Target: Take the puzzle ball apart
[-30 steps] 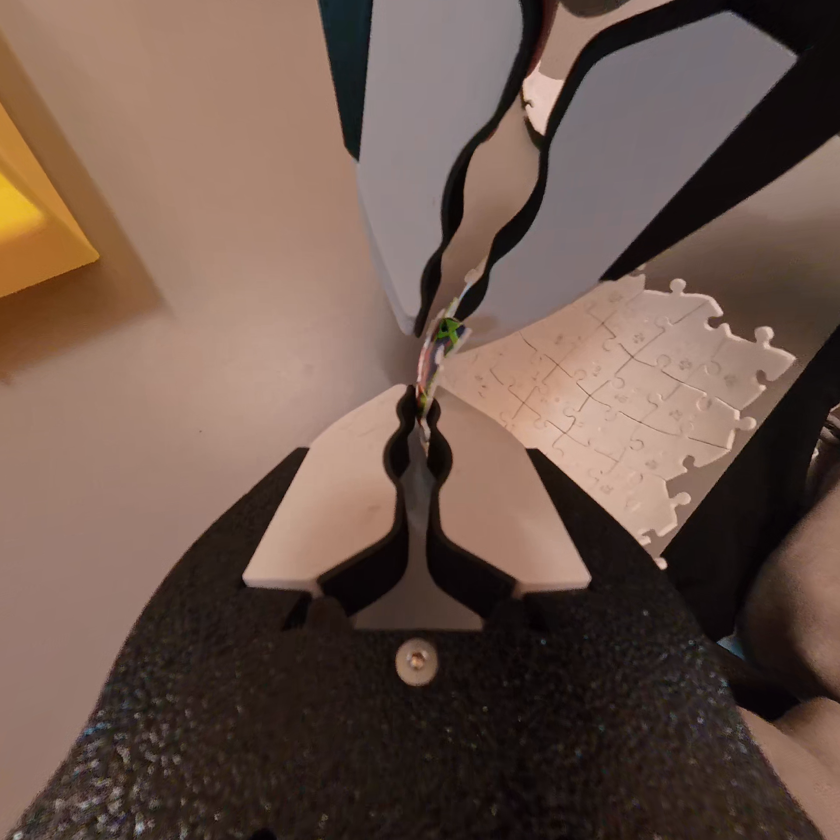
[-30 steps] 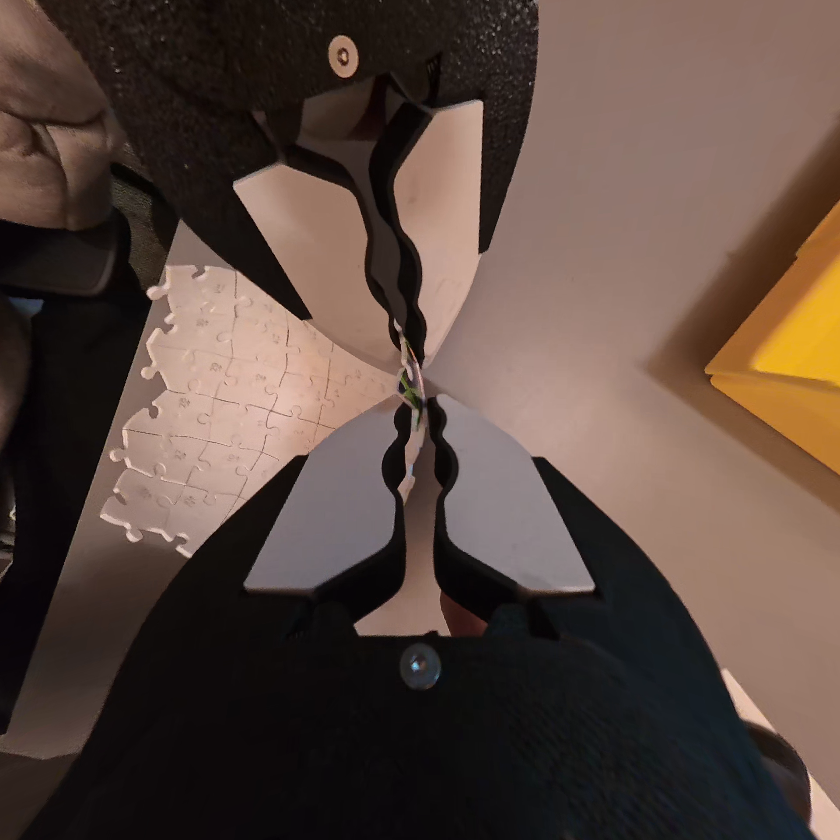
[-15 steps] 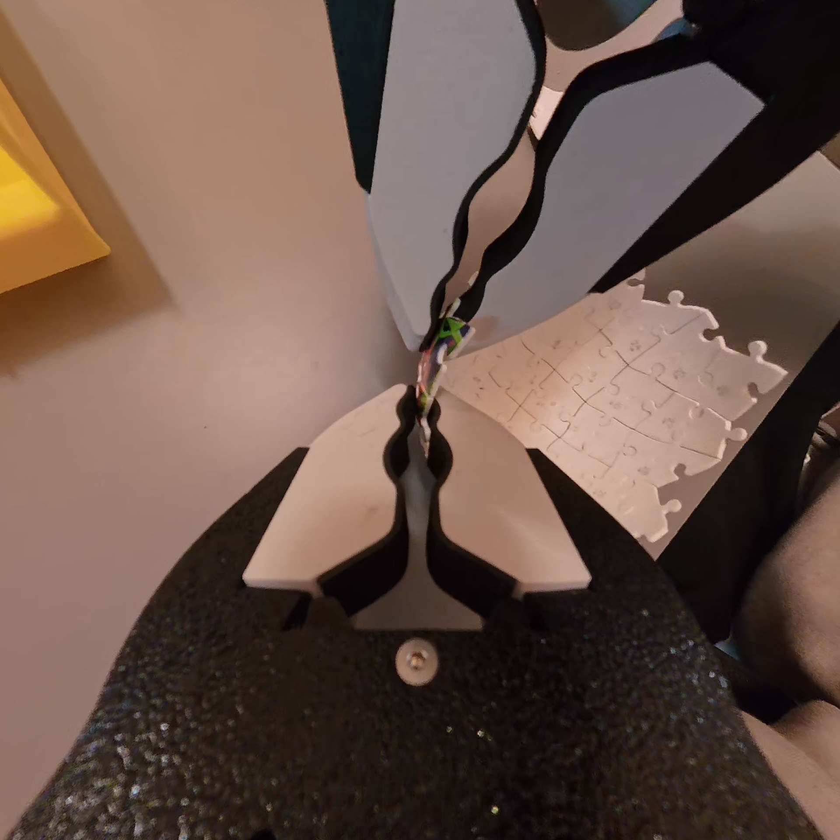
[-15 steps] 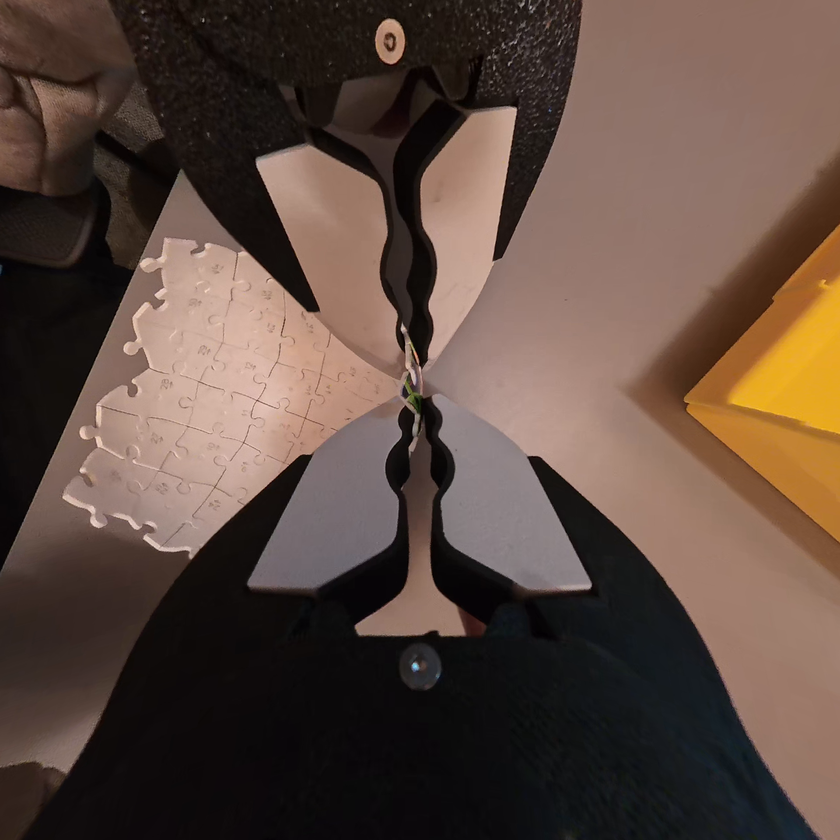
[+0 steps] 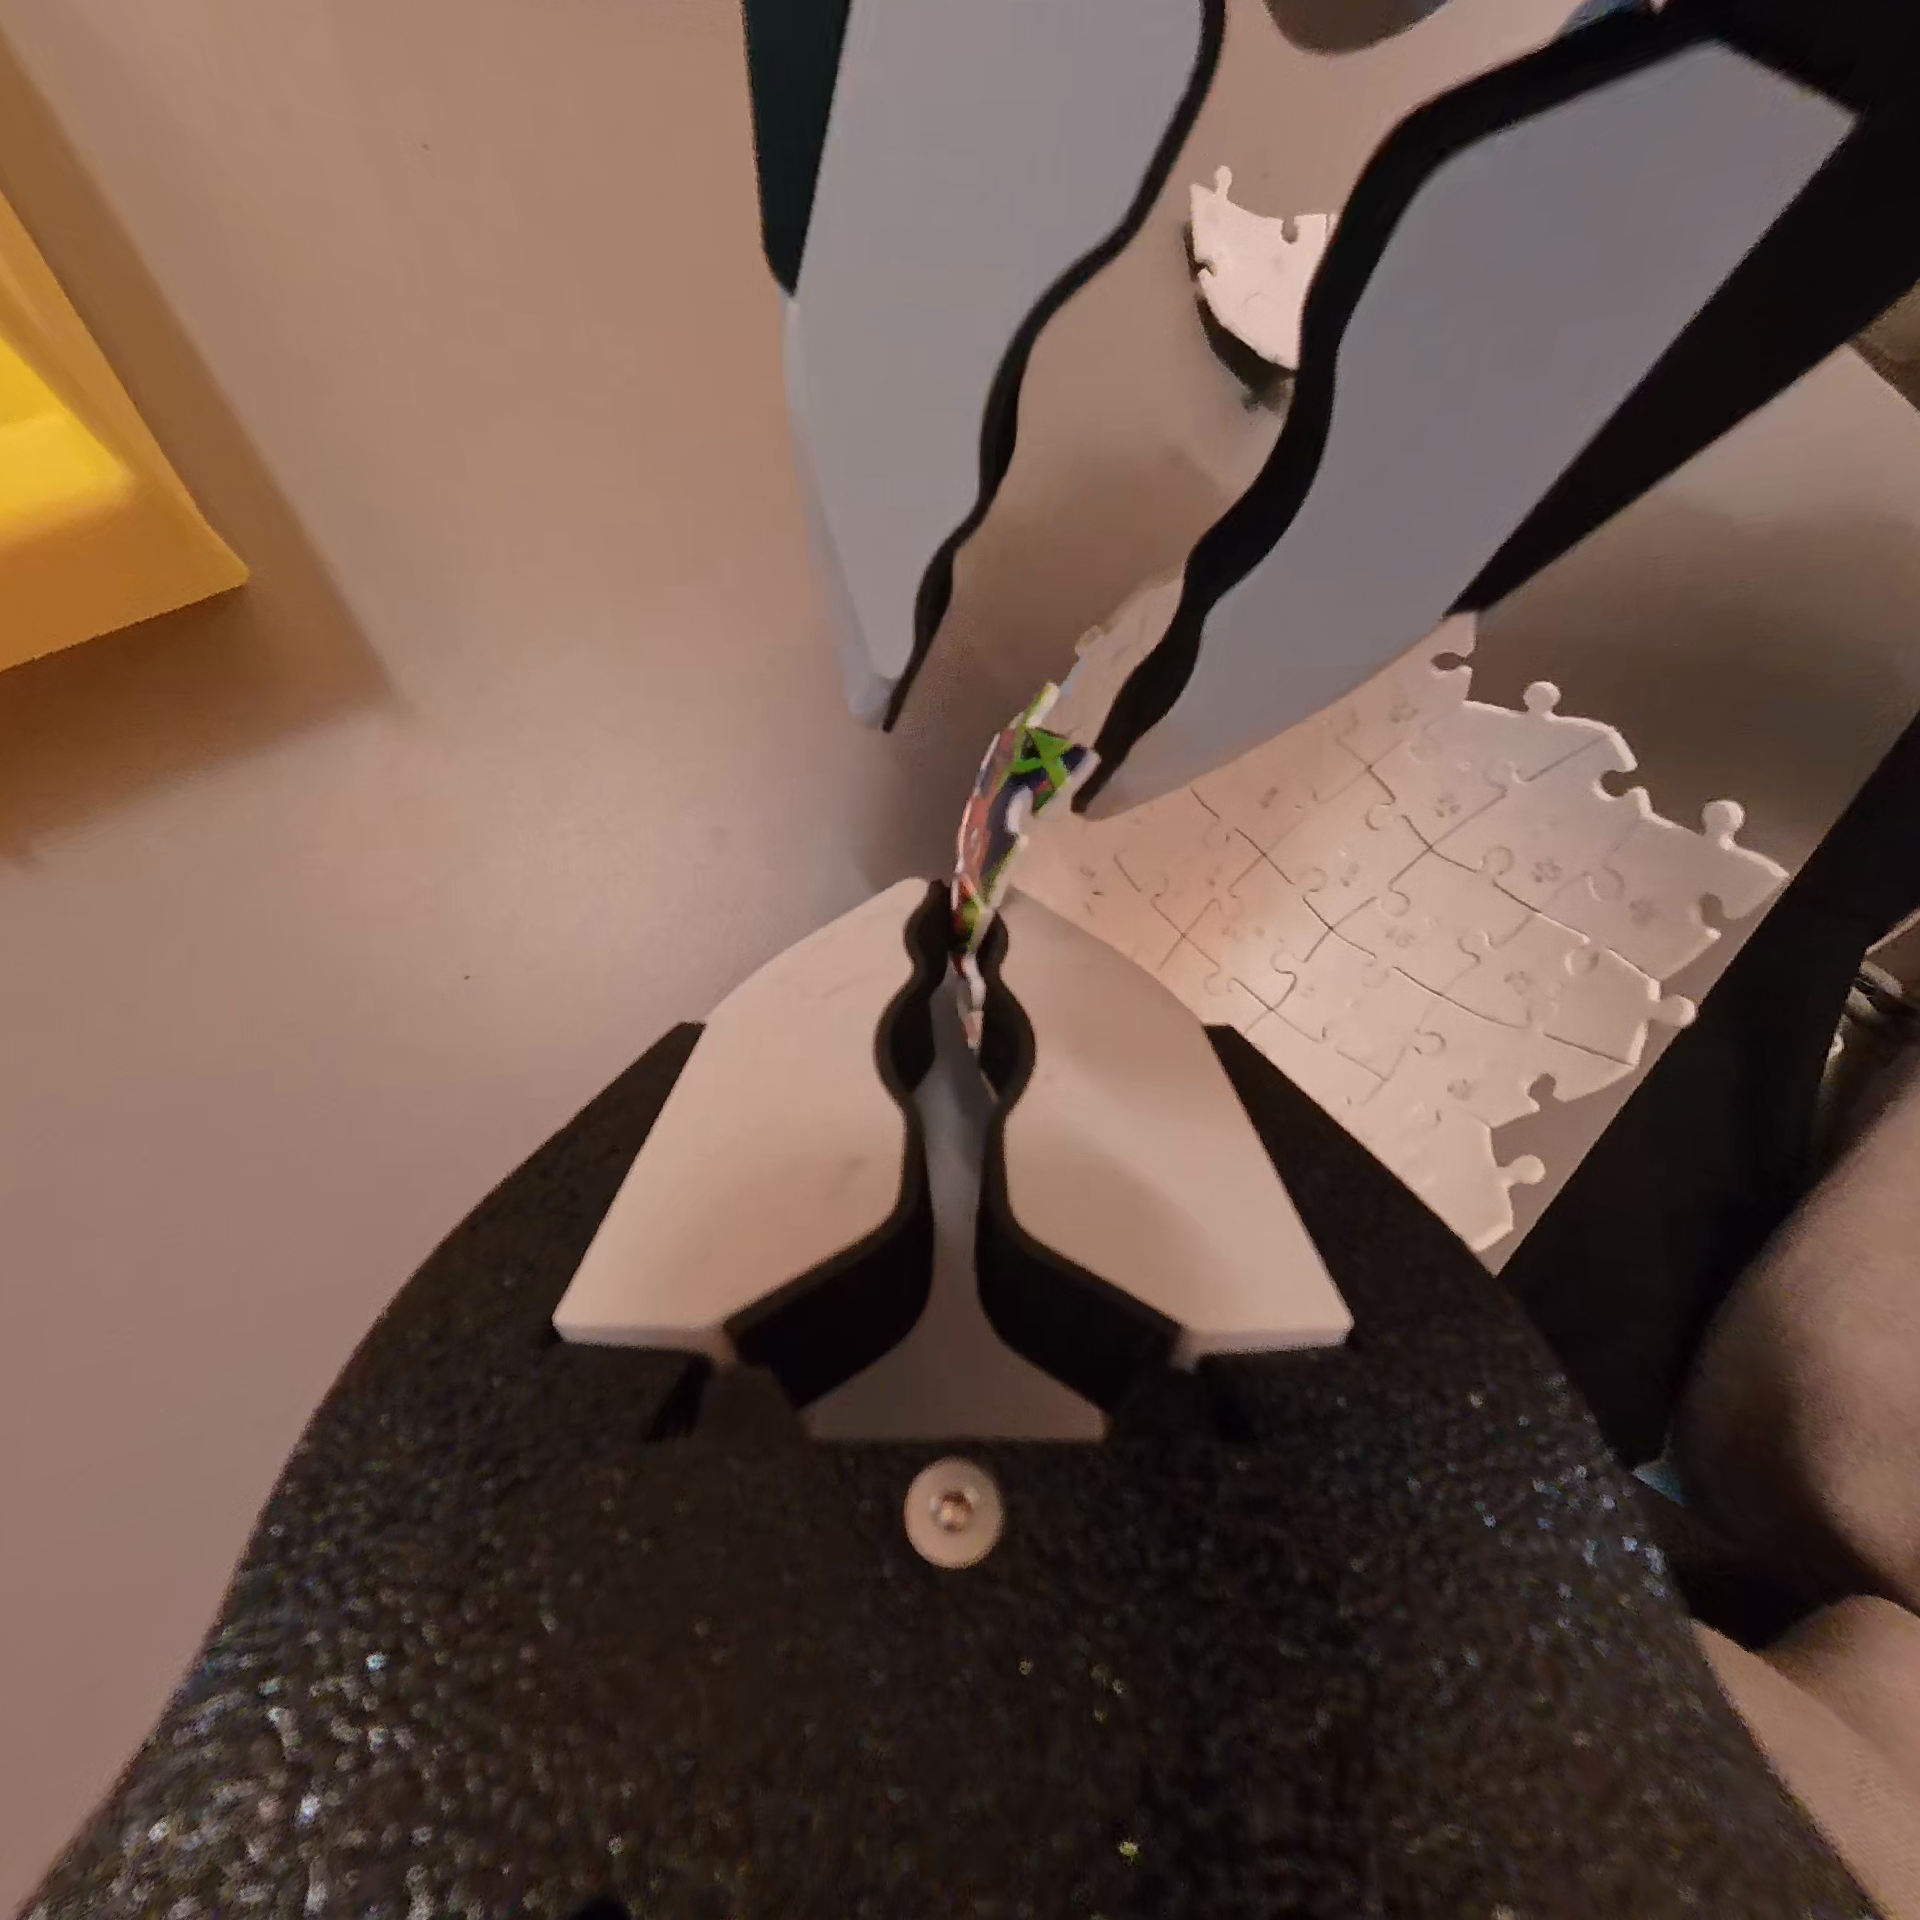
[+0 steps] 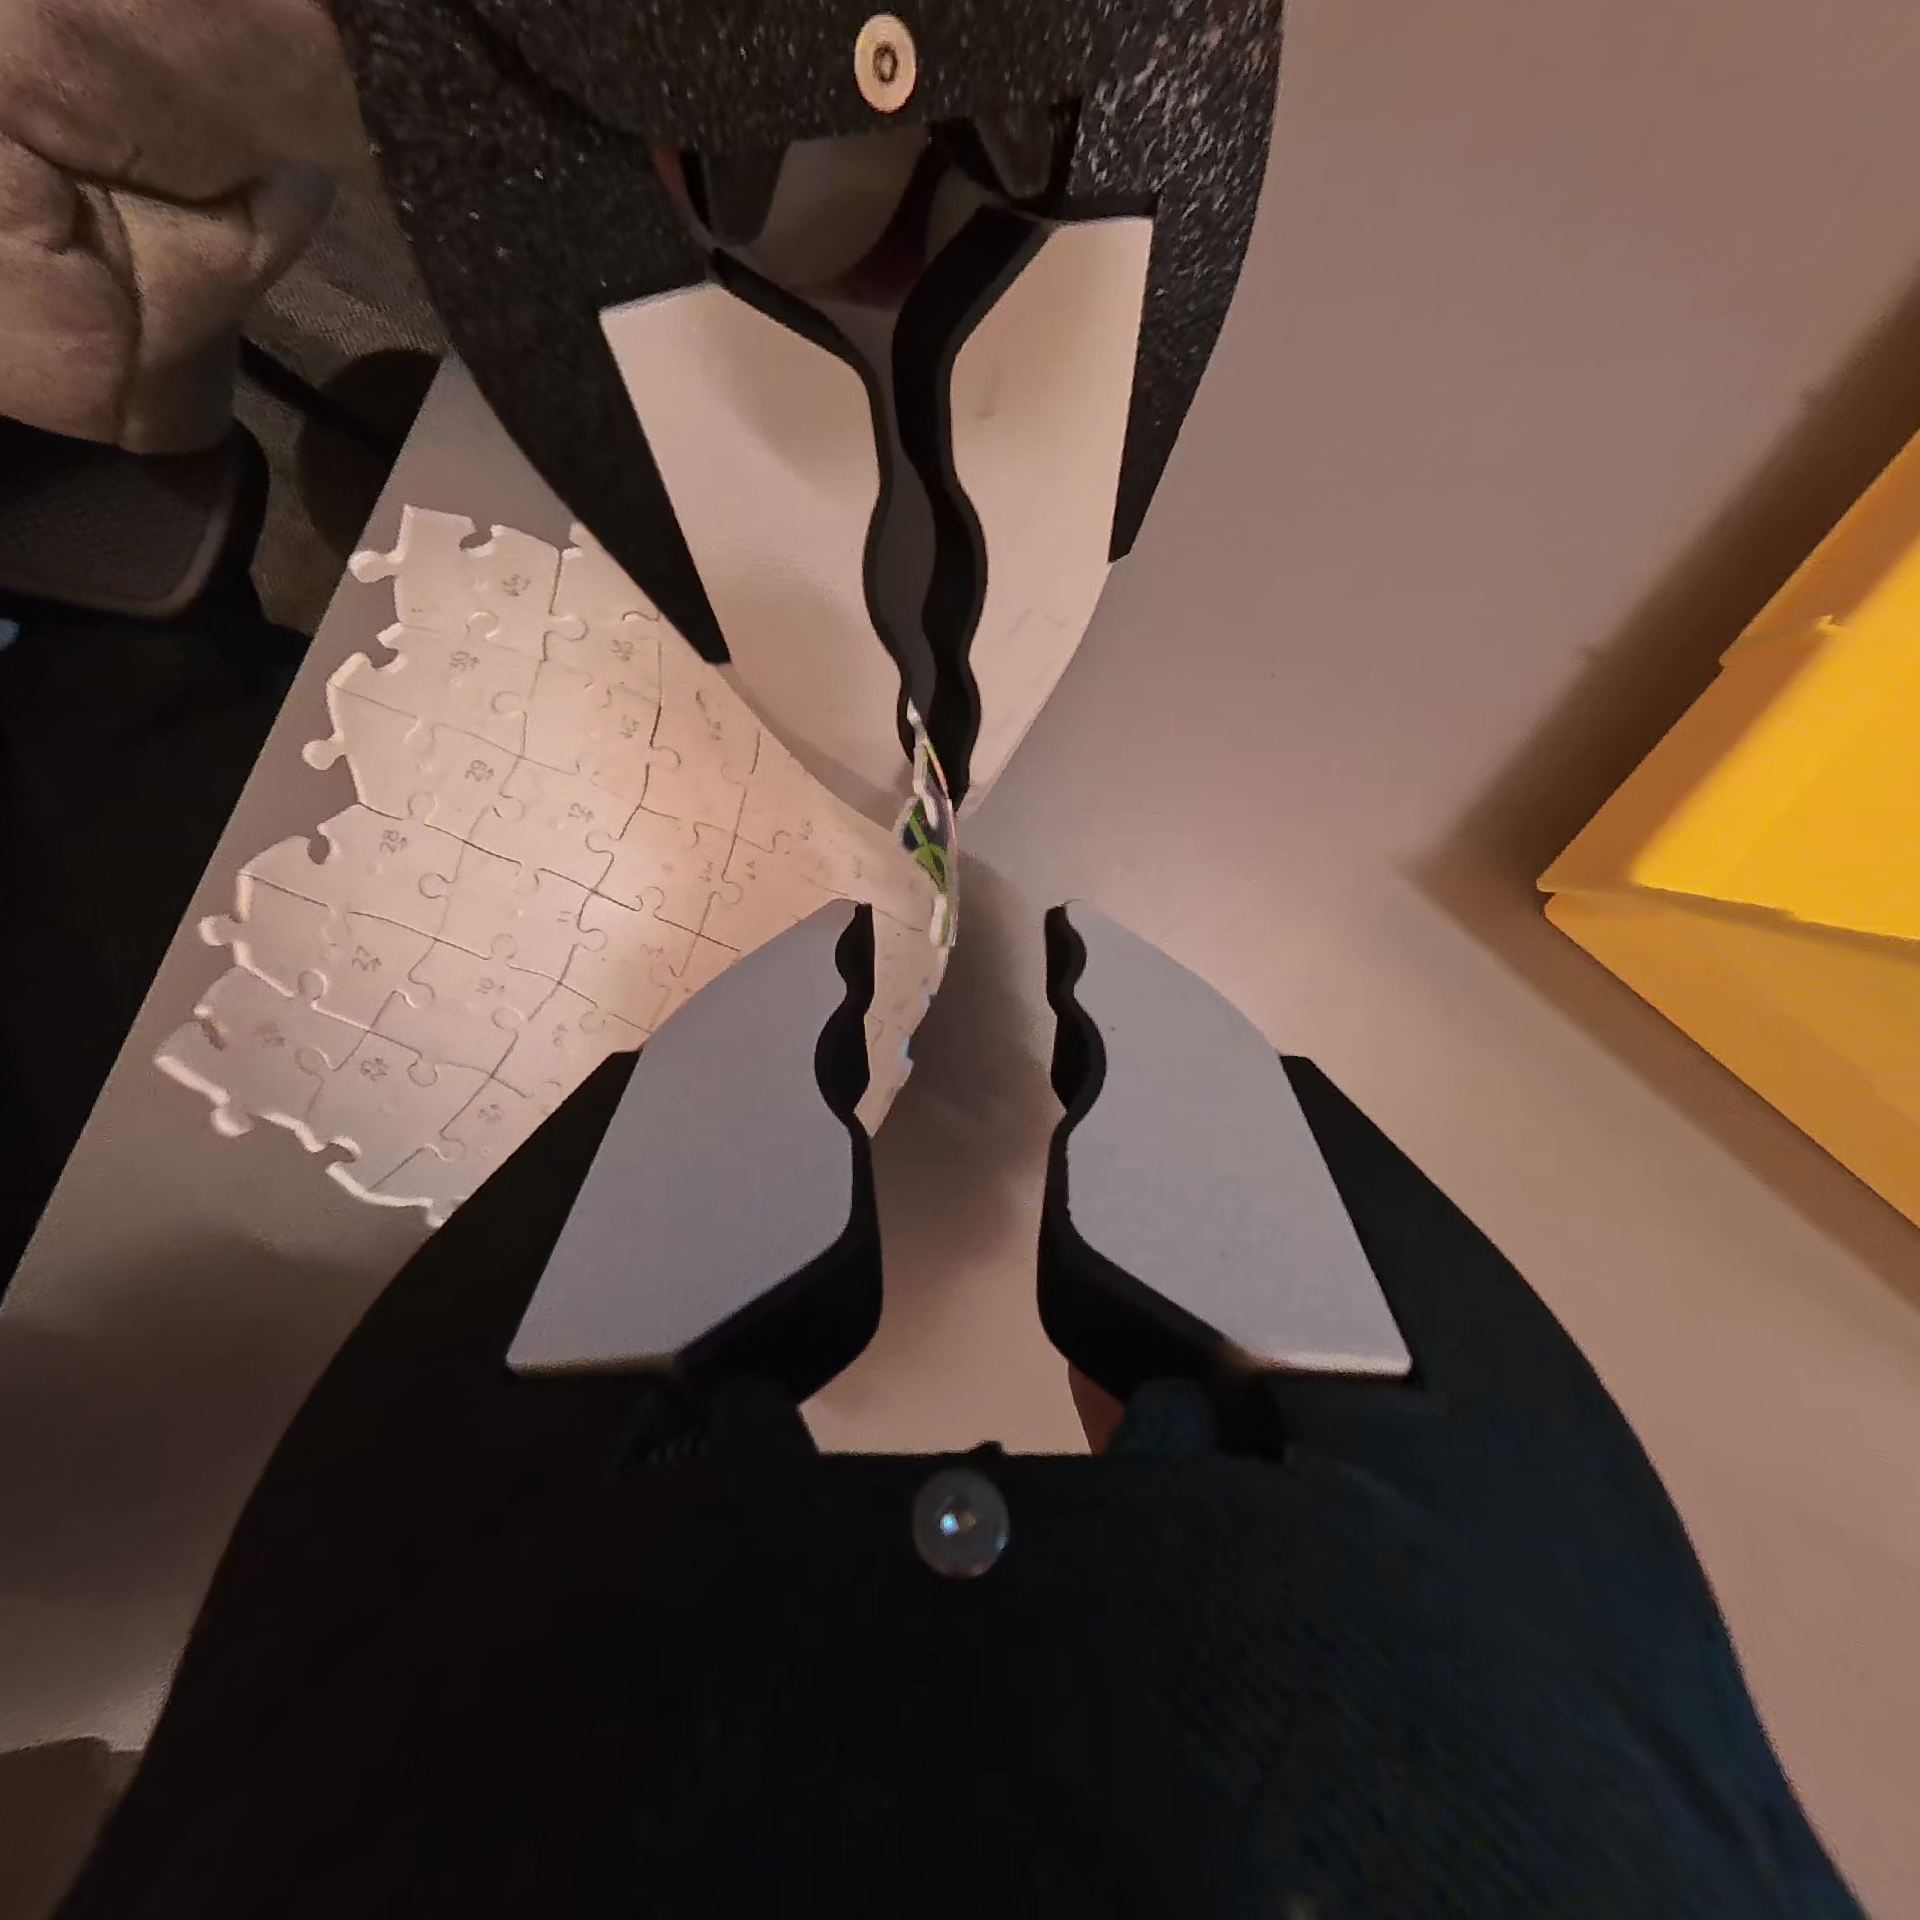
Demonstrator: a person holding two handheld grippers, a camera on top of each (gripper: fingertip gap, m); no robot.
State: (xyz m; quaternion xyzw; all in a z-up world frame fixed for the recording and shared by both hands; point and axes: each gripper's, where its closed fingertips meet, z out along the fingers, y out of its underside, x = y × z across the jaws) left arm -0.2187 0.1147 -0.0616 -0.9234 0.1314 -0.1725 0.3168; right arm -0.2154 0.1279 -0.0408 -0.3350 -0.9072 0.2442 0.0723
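The puzzle ball section is a curved white sheet of interlocked pieces, with its colourful printed side showing only at the near edge. My left gripper is shut on that edge. It also shows in the right wrist view, facing the right gripper. My right gripper is open, its fingers on either side of the sheet's edge and apart from it. The sheet spreads to the left there. The right gripper also shows in the left wrist view. A loose white piece lies on the table behind it.
A yellow box stands on the beige table to the right, and shows at the left in the left wrist view. A person's hand holds the left gripper. The table's edge runs under the sheet. Less than 4 cm separates the two grippers' tips. Both grippers' tips are roughly 20 cm from the loose white piece.
My right gripper has opened and let go of the puzzle edge it was pinching. My left gripper stays shut on the sheet. The loose piece now shows between the right fingers.
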